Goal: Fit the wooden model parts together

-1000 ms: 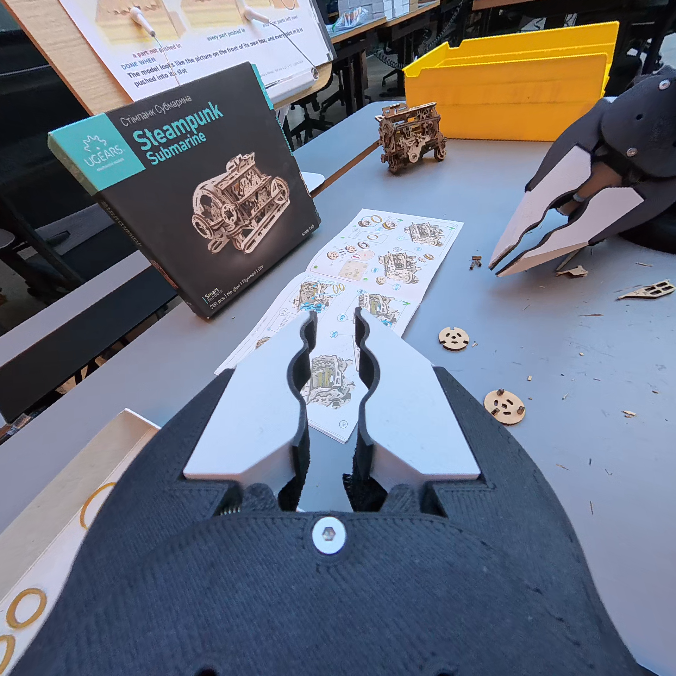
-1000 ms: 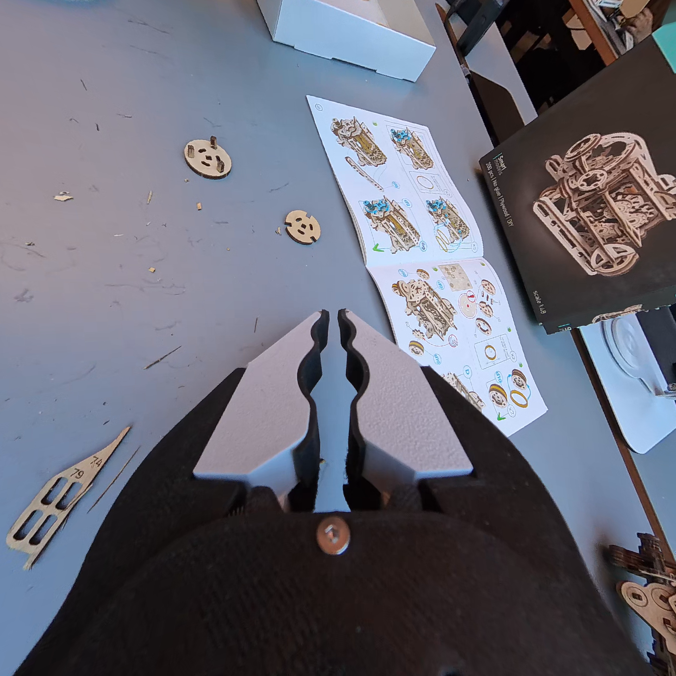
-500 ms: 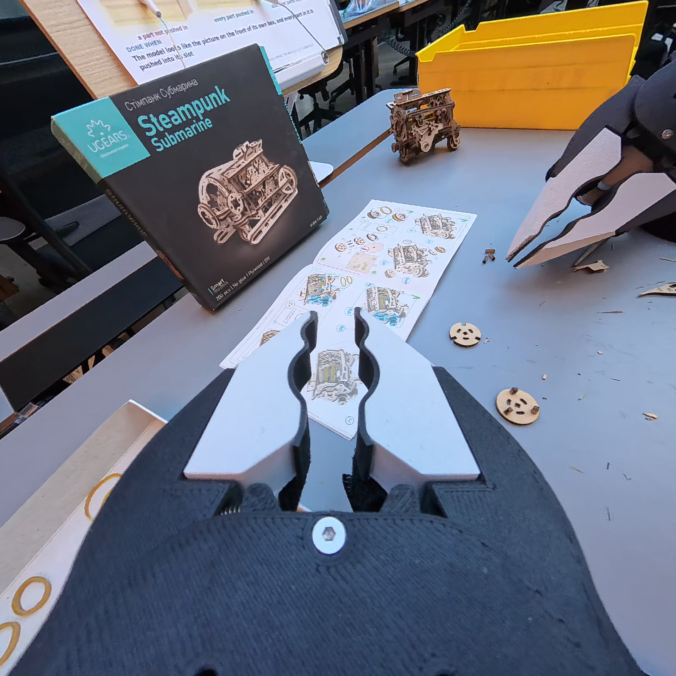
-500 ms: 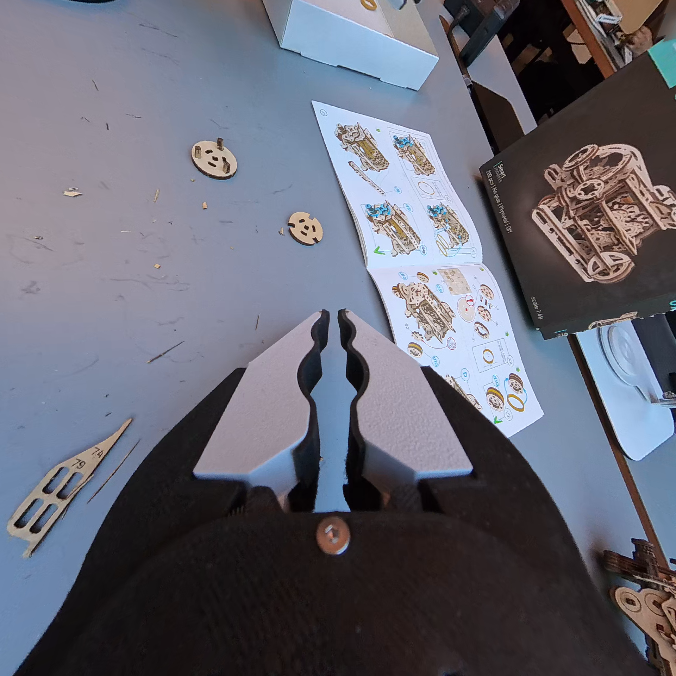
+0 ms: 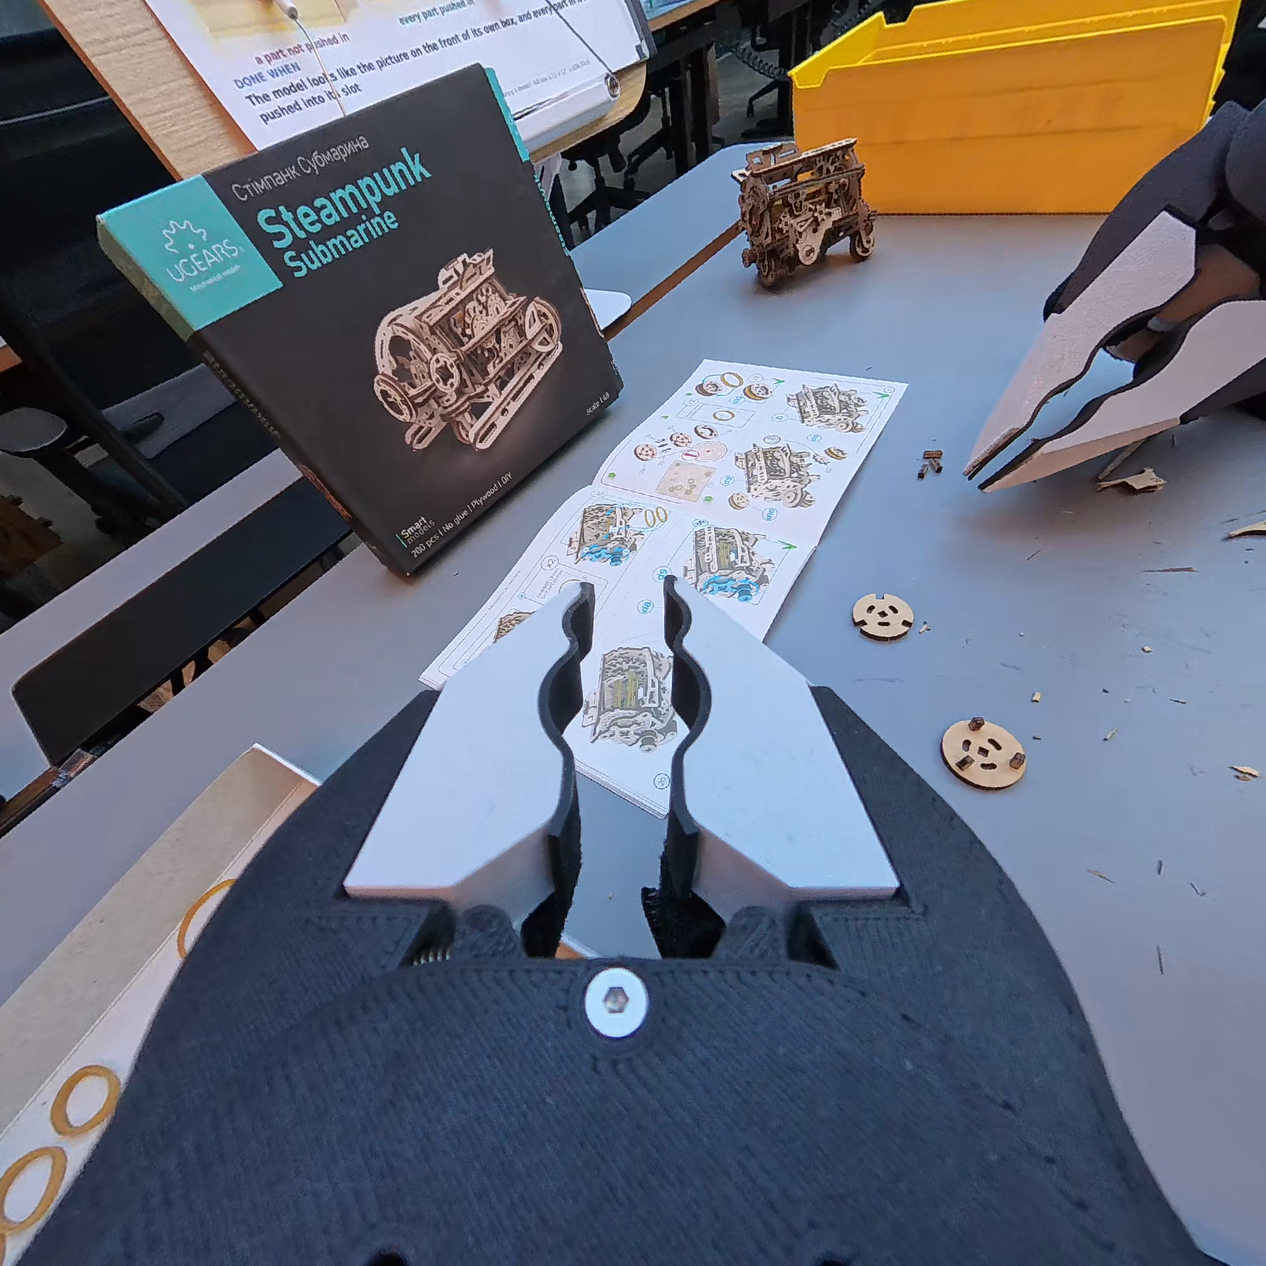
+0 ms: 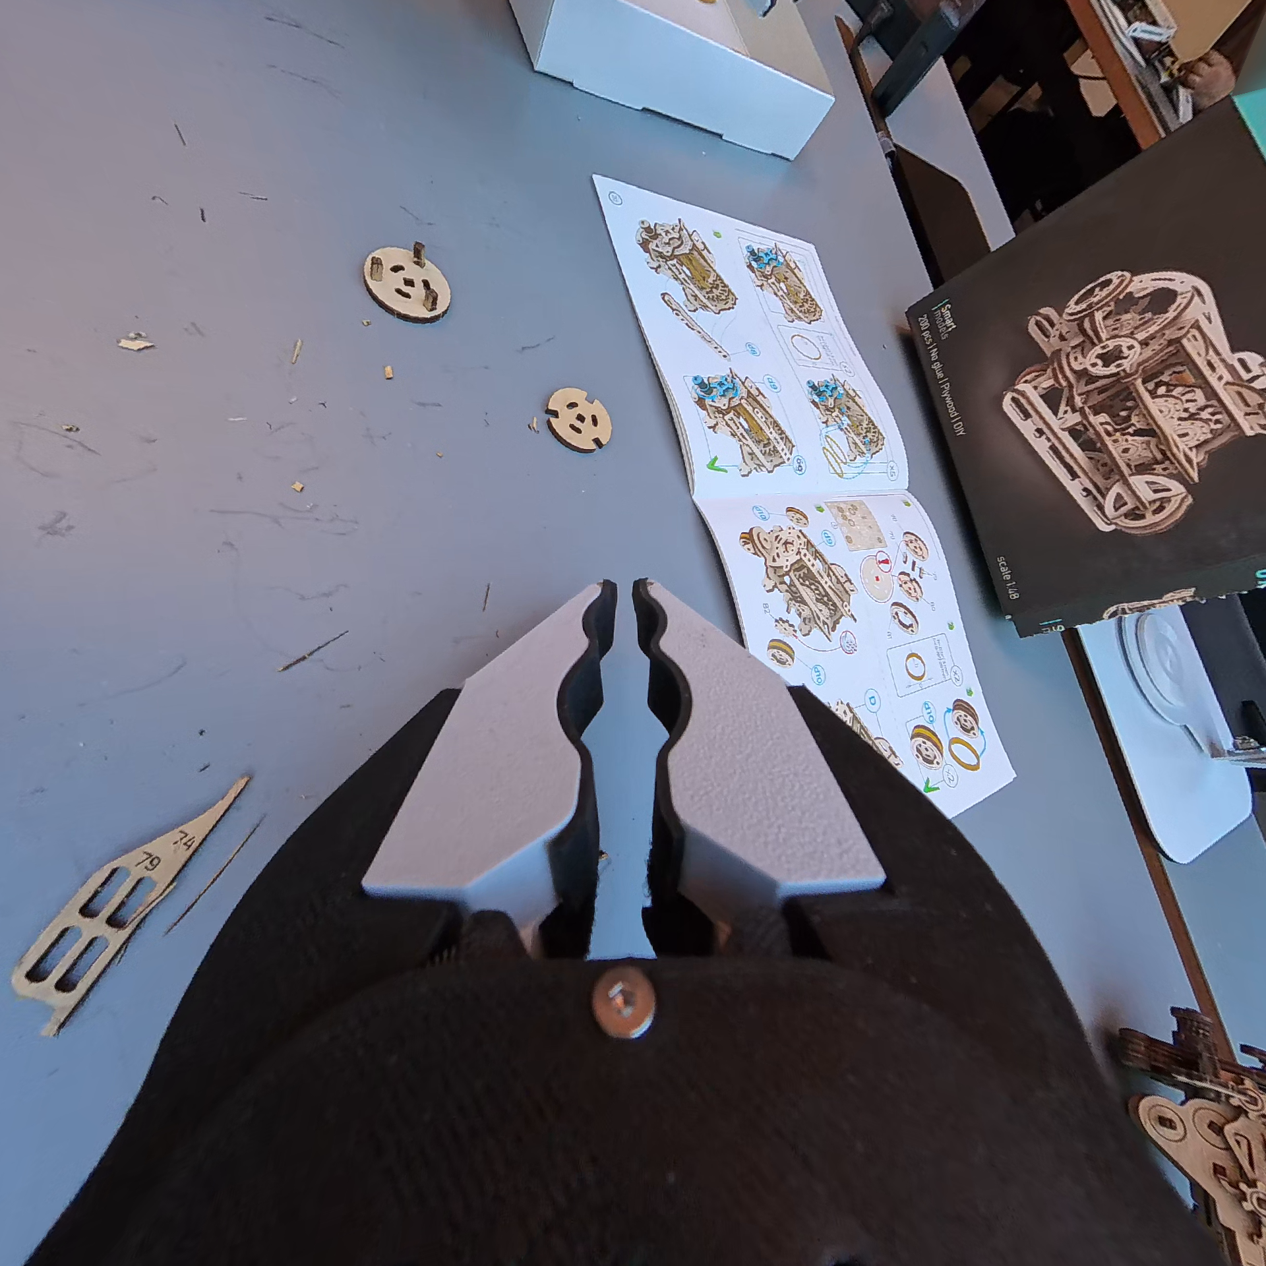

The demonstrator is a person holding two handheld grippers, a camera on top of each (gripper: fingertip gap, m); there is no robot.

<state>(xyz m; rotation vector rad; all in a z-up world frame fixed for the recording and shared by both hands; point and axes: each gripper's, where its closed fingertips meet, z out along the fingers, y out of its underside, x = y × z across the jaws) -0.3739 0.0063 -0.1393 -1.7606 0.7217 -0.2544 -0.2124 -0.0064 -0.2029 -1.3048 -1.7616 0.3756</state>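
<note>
Both tongs drifted slightly nearer the booklet (image 6: pixel 774 438) since a second ago; nothing picked up yet. Left tongs (image 5: pixel 622 594) narrowly open and empty; right tongs (image 6: pixel 624 586) nearly closed, empty. Flat slotted plywood discs (image 6: pixel 407 283) (image 6: pixel 579 419) lie on scuffed grey table (image 6: pixel 205 548), splinters around.

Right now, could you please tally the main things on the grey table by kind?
Round wooden discs: 2
Slotted offcut strip: 1
Assembled wooden models: 1
Instruction booklets: 1
Dark kit boxes: 1
White boxes: 1
Total: 7
</note>
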